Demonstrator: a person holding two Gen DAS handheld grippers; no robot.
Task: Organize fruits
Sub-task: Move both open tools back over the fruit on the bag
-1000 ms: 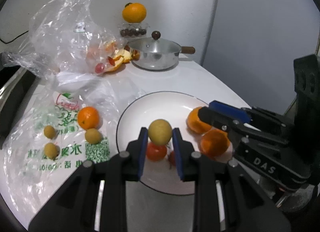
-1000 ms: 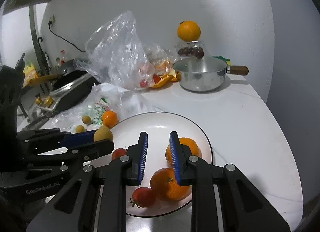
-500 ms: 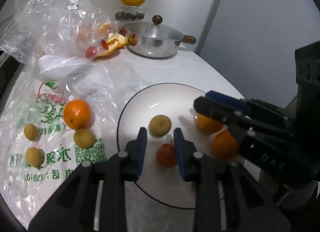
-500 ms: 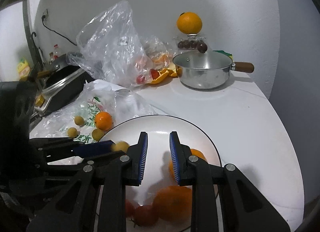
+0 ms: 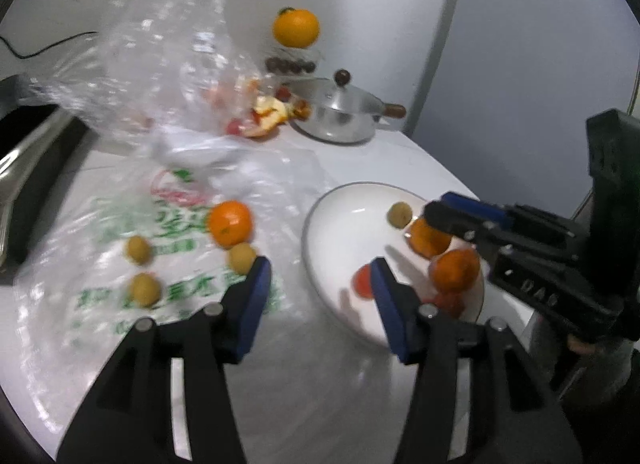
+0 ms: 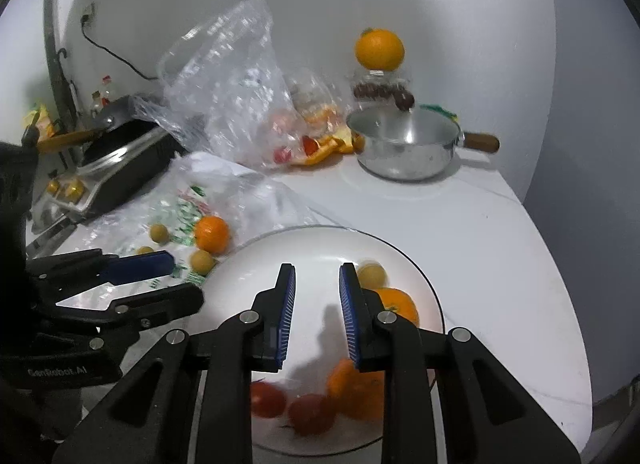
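Left wrist view: my left gripper (image 5: 318, 284) is opening its jaws with nothing between them, poised over the gap between the printed plastic bag (image 5: 120, 264) and the white plate (image 5: 332, 223). One orange (image 5: 231, 222) and three small yellow-green fruits (image 5: 241, 258) lie on that bag. On the plate I see a small yellow-green fruit (image 5: 399, 215), two oranges and tomatoes.

Right wrist view: my right gripper (image 6: 316, 304) hangs over the plate (image 6: 240, 284), clenched as far as it goes, grasping nothing. Tomatoes (image 6: 308, 412) sit beneath it.
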